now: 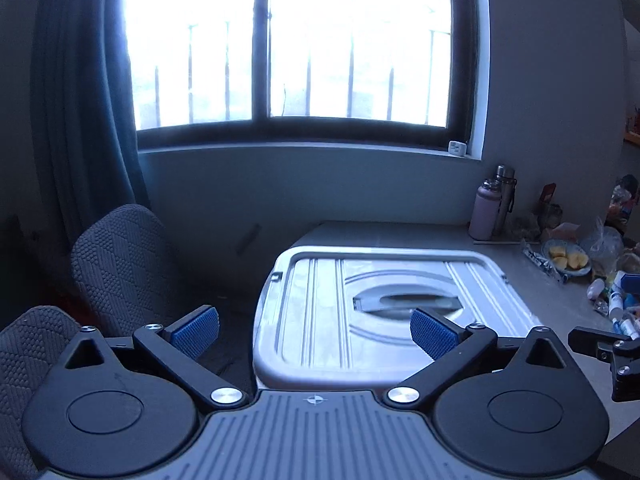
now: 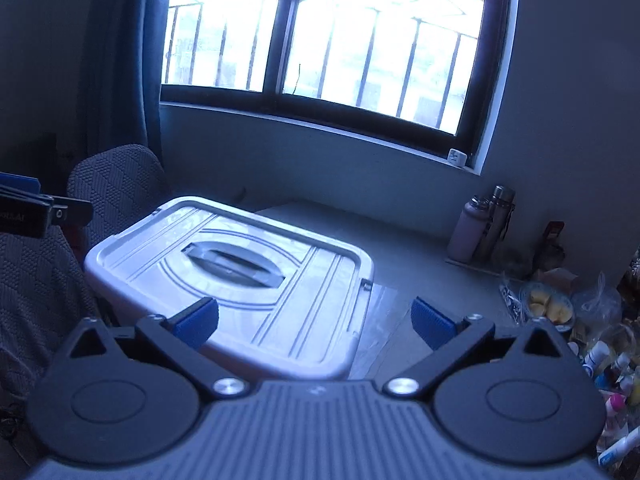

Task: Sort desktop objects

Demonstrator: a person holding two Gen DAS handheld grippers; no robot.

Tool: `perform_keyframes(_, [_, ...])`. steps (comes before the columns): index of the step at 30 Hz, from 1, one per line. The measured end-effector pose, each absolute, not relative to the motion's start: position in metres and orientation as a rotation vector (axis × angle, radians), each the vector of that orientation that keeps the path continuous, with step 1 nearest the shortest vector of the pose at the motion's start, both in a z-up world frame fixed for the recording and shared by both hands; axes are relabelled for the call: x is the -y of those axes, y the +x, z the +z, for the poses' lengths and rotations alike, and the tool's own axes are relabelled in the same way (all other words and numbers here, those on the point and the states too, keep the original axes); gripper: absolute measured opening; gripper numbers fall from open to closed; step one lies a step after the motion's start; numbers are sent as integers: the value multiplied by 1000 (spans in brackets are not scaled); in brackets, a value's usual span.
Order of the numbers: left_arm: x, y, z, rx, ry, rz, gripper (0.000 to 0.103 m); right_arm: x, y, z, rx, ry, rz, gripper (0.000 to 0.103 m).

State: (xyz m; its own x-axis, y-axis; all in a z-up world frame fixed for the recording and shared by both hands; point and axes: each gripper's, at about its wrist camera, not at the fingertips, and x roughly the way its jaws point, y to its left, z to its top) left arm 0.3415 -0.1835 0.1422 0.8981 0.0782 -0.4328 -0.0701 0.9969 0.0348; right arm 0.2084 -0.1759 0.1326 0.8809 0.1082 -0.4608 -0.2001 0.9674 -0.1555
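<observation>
Room: dim, backlit by one barred window (image 1: 288, 44) with a dark curtain (image 1: 80, 92) at its left; grey counter (image 1: 400, 232) runs along the wall beneath.

Left hand-held gripper (image 1: 314, 330): jaws spread wide, nothing between the two blue pads (image 1: 196, 330). It hangs above the counter's near edge. Directly ahead of it, one grey storage box (image 1: 360, 308), lid closed, recessed handle (image 1: 404, 302) on top; the right pad overlaps the lid in view, contact cannot be told. To its left and below, two grey upholstered chairs (image 1: 120, 264).

Right hand-held gripper (image 2: 314, 320): jaws also spread wide, holding nothing. The same box (image 2: 240, 276) lies ahead and to its left, the left pad over the lid's near corner in view; bare counter (image 2: 400, 248) lies ahead of the right pad. Part of this gripper shows at the right edge of the left wrist view (image 1: 608, 352).

Further out, ahead-right of both grippers:
- two bottles standing together against the wall, one pale pink (image 1: 486, 212), one steel (image 1: 506, 192);
- one plate of yellow food pieces (image 1: 568, 260);
- one crumpled clear plastic bag (image 1: 604, 244) beside the plate;
- a heap of small tubes and bottles (image 1: 618, 300) near the counter's right end; count cannot be told, they overlap and blur.

One small white device (image 1: 457, 147) sits on the window sill, right corner.
</observation>
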Motion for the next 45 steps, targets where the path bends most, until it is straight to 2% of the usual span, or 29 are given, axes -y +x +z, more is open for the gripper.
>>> perform_keyframes(9, [208,267,39,-390,70,129,103,165,149,34,-504,30,55,103])
perform_keyframes(13, [207,251,-11,-442,60,134,103,151,129,1,-468,14,51,103])
perform_keyframes(18, [206,235,-47,-466,73,135,103,139,113,-18,-421,-15,49,103])
perform_keyframes(45, [192,235,-56,-451,51,81,103,141,112,-34,-462,64,16,103])
